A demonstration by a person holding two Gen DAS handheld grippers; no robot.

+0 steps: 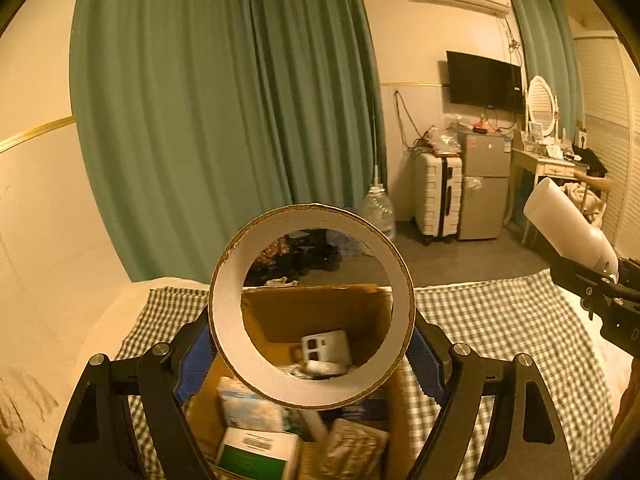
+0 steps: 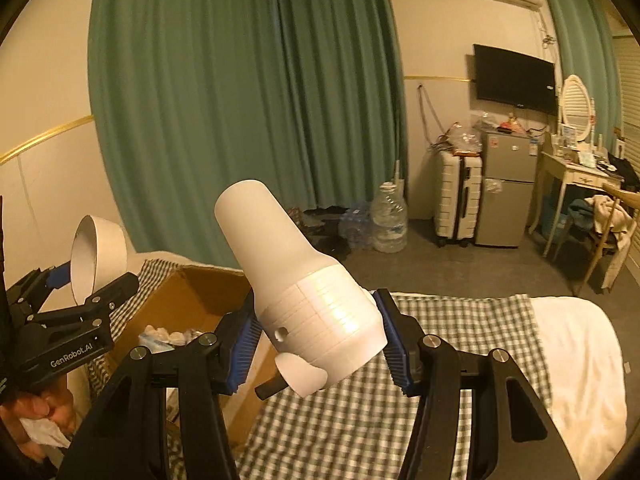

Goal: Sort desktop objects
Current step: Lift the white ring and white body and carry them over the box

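My left gripper is shut on a wide cardboard tape ring, white inside, and holds it upright above an open cardboard box. The ring also shows in the right wrist view. Through the ring I see a white plug-like item in the box. My right gripper is shut on a white plastic bottle-shaped object, tilted up and to the left, above the checked cloth. This object also shows at the right edge of the left wrist view.
The box holds a tissue pack, a green and white carton and a foil pouch. It stands on a checked cloth over a white bed. Beyond are green curtains, water bottles, a suitcase, a small fridge and a dresser.
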